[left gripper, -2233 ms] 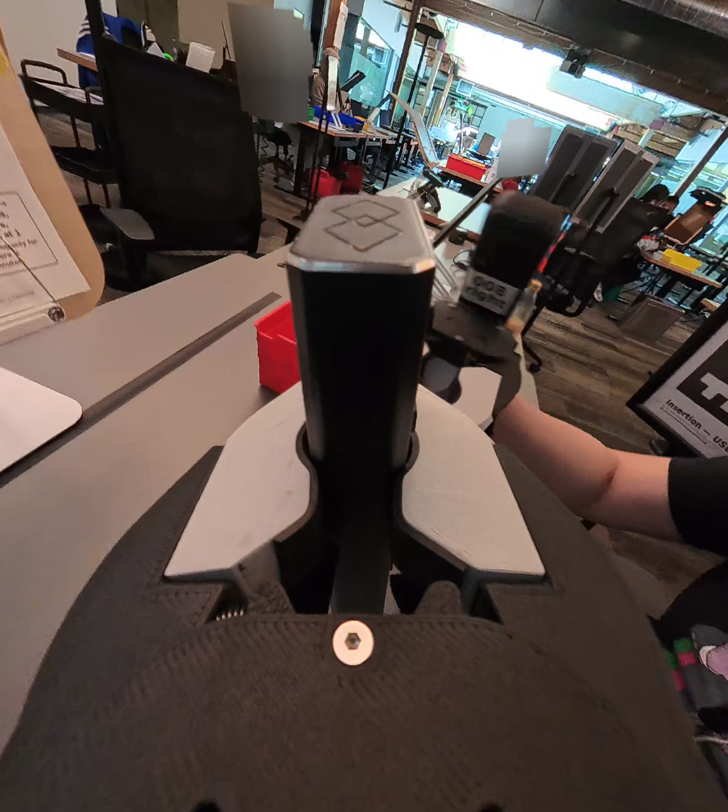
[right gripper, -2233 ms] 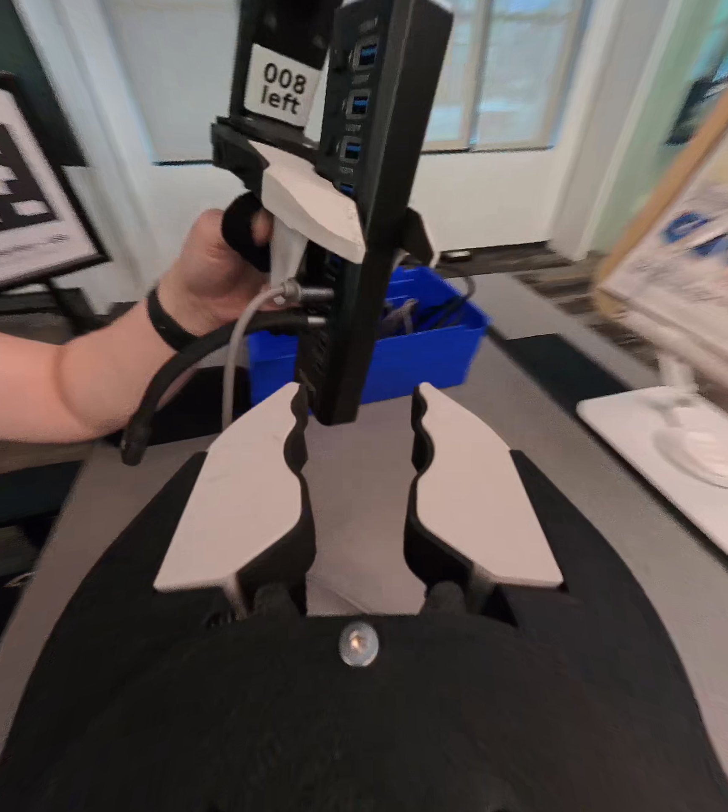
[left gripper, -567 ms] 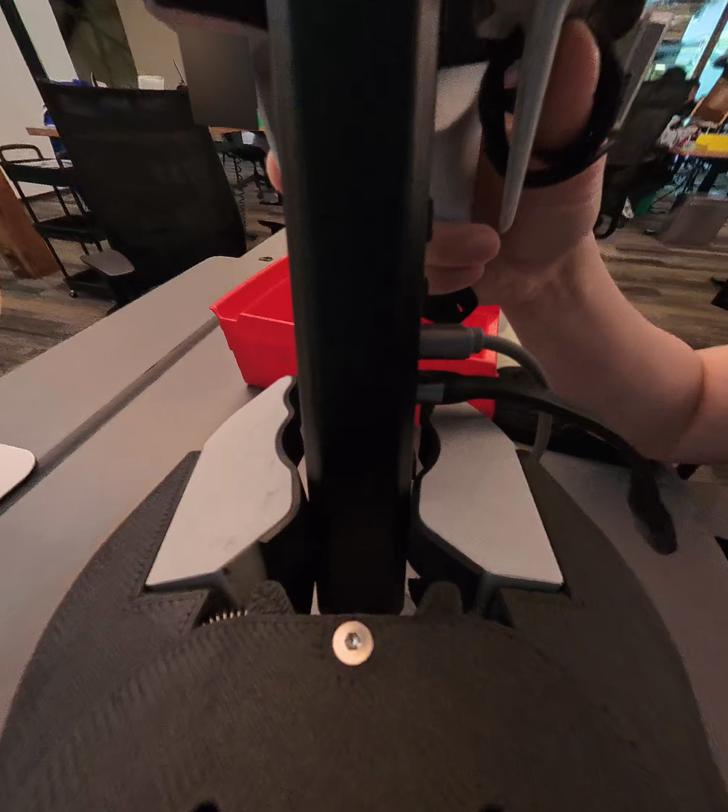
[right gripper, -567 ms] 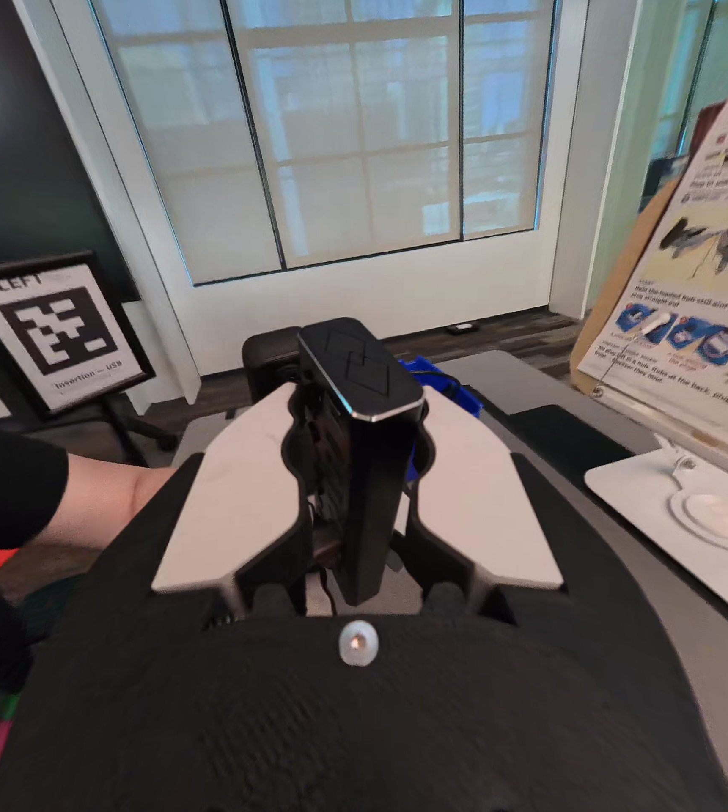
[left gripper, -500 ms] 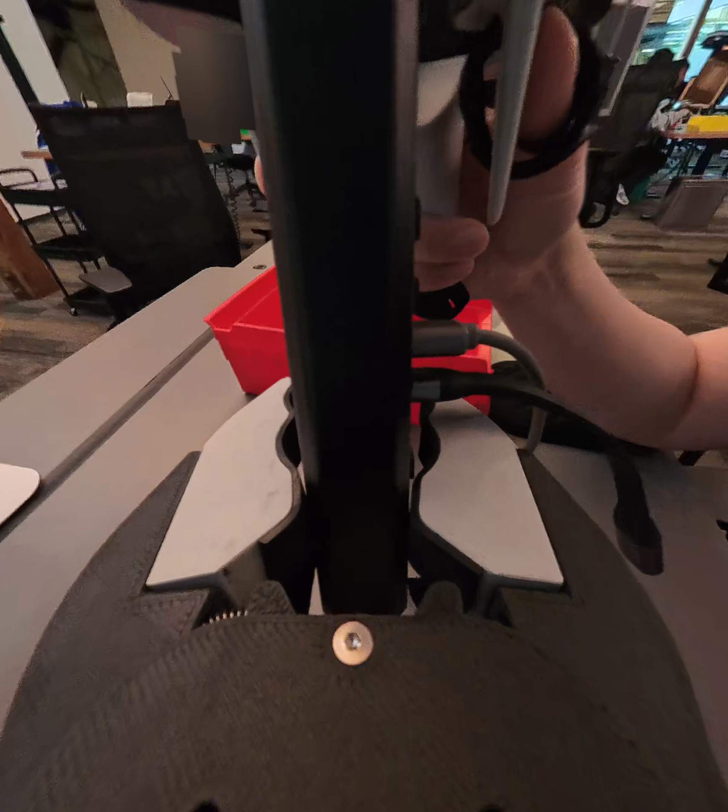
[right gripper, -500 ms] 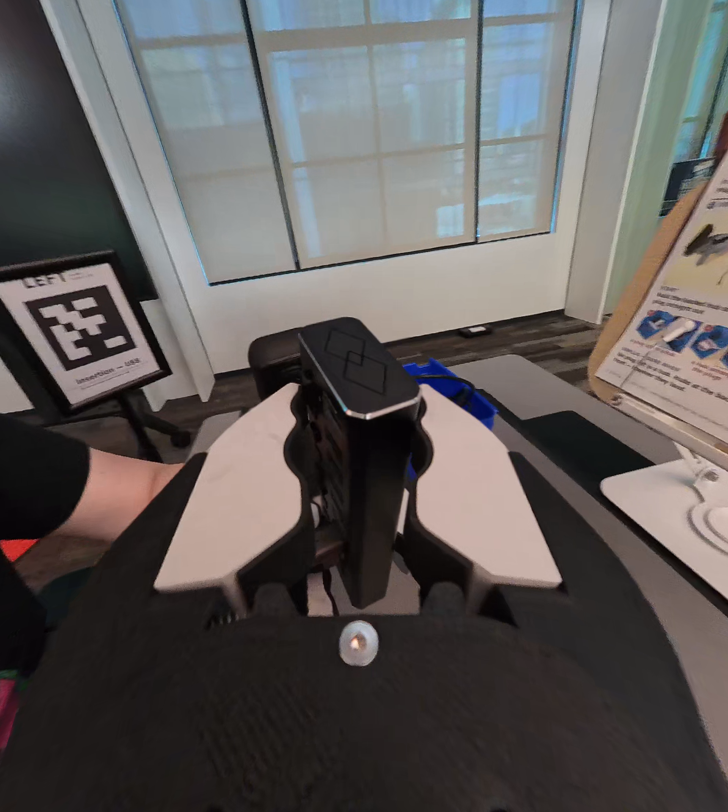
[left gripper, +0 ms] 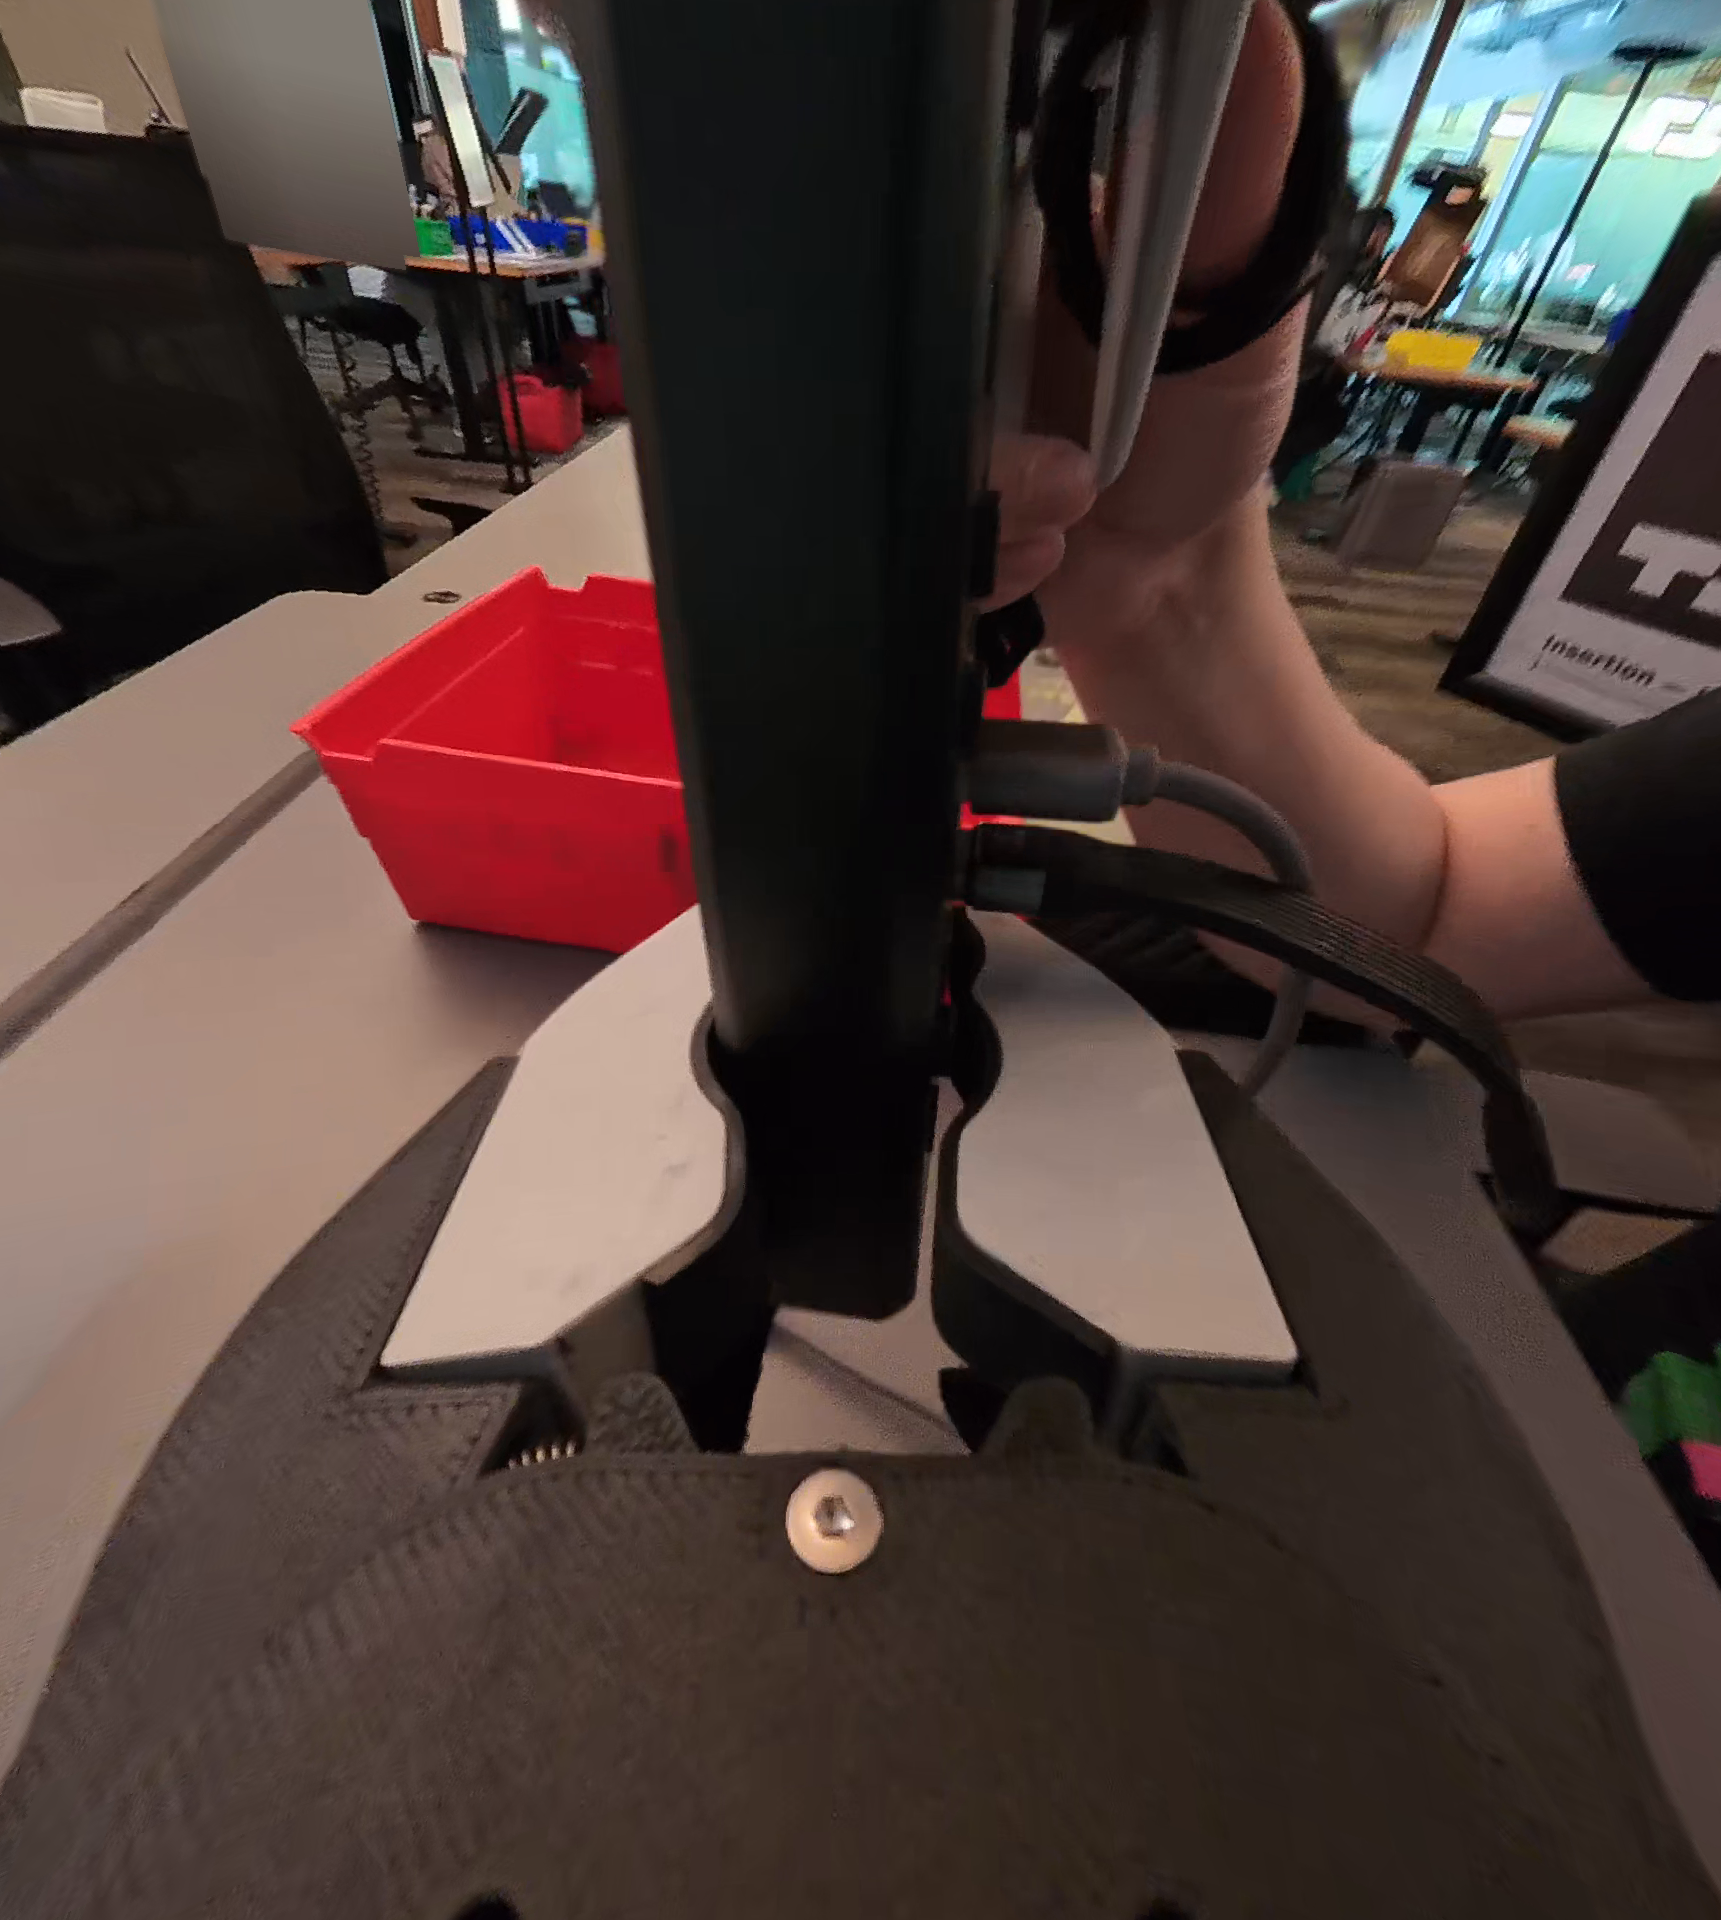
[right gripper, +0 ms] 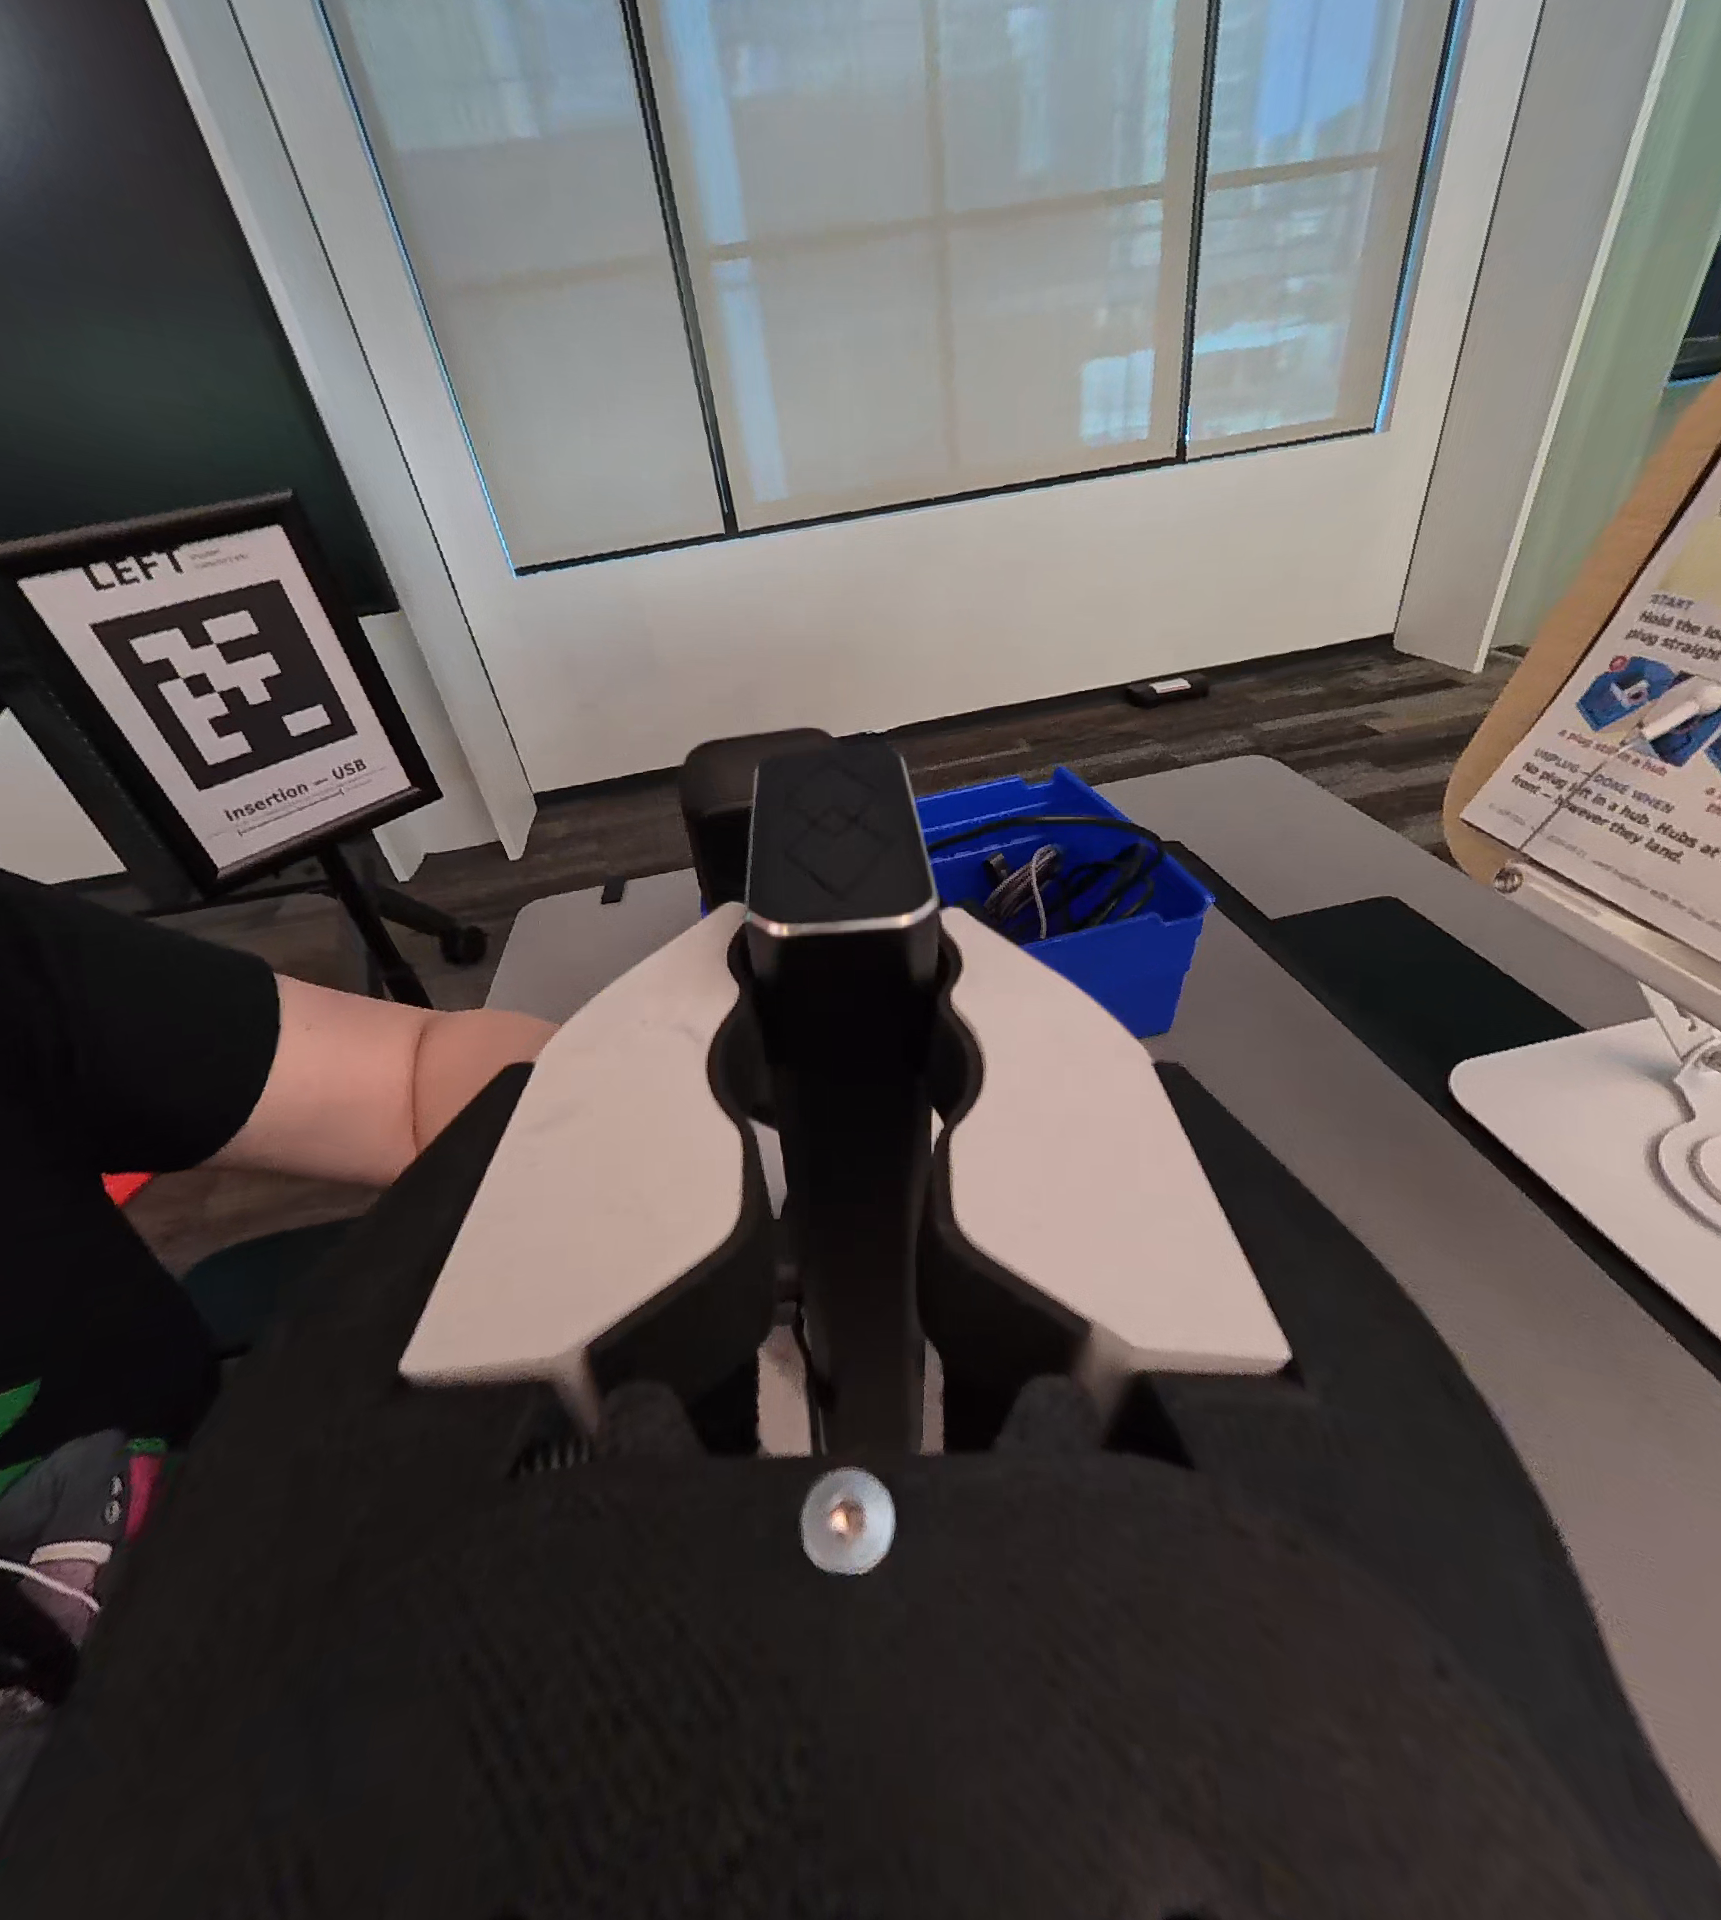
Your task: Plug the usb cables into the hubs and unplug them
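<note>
I count one hub (left gripper: 814, 582) between my two grippers, left gripper (left gripper: 835, 1049) and right gripper (right gripper: 840, 997). Two cables plugged in: one grey cable (left gripper: 1199, 800), one black cable (left gripper: 1251, 914). Two bins: one red bin (left gripper: 513, 769), one blue bin (right gripper: 1095, 914). Two framed signs: (right gripper: 212, 696) and (left gripper: 1687, 499).

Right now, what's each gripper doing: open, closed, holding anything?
Left gripper: closed on the lower end of the black USB hub, two cables plugged into its side.
Right gripper: closed on the same hub, near its upper end.
</note>
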Tool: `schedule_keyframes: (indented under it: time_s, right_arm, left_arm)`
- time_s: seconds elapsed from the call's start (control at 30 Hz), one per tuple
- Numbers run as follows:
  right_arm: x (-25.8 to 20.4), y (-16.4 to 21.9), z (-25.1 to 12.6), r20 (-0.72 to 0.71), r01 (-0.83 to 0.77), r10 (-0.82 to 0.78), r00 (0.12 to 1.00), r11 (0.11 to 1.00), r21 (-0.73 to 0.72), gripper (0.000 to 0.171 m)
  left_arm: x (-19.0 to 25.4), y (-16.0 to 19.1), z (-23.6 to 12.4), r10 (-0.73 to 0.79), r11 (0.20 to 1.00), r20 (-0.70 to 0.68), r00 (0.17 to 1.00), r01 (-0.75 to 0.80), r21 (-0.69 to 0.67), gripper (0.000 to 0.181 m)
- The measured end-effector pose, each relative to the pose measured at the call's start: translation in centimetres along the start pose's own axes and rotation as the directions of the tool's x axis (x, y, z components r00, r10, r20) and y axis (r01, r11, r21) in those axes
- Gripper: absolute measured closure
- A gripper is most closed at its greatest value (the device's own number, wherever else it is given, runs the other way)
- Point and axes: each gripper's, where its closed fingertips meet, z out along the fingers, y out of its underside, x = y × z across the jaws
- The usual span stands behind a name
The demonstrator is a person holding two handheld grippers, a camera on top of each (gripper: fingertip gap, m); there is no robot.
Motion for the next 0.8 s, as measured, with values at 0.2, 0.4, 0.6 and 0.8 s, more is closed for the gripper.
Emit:
schedule_keyframes:
  time_s: [0.2, 0.4, 0.6, 0.8]
  right_arm:
    - [1.0, 0.7, 0.4, 0.013, -0.099, 0.099, 0.995, 0.995, 0.003, 0.143]
    - [3.1, 0.8, 0.3, -0.055, -0.114, 0.117, 0.992, 0.992, 0.058, 0.140]
    - [4.7, 1.2, -0.1, -0.202, -0.031, 0.033, 0.979, 0.999, 0.012, 0.120]
    - [4.3, 1.0, 0.0, -0.234, -0.035, 0.034, 0.972, 0.999, 0.000, 0.110]
  left_arm:
    - [0.4, 1.5, 1.4, -0.082, 0.996, -0.032, 0.996, 0.080, -0.041, 0.138]
    - [-0.1, 0.6, 1.6, -0.227, 0.971, -0.053, 0.972, 0.230, 0.068, 0.139]
    - [-1.4, -0.3, 0.5, -0.219, 0.969, 0.012, 0.976, 0.216, 0.122, 0.143]
    - [-0.8, -1.3, 0.3, -0.198, 0.963, 0.013, 0.980, 0.192, 0.191, 0.143]
